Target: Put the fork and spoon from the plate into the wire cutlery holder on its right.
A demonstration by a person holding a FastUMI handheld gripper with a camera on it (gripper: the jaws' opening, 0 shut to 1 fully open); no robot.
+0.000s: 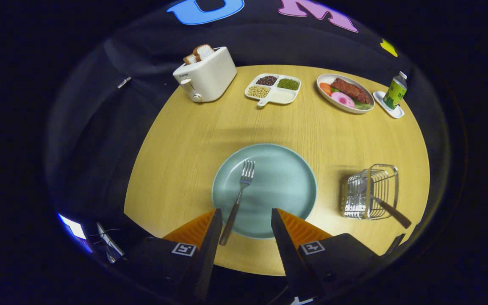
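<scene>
Now: round wooden table [184, 140] | dark booth cloth | fingers [244, 218] apart, empty

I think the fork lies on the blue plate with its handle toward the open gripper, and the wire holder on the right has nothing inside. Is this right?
Not quite. In the gripper view the wire holder already has a dark-handled utensil leaning out of it. The rest holds: the fork lies on the blue plate, handle toward the open gripper.

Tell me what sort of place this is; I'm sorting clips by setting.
Probably a staged dining table: a toaster, a plate of food, a light-green plate with a fork. The hand-held gripper hangs open.
</scene>
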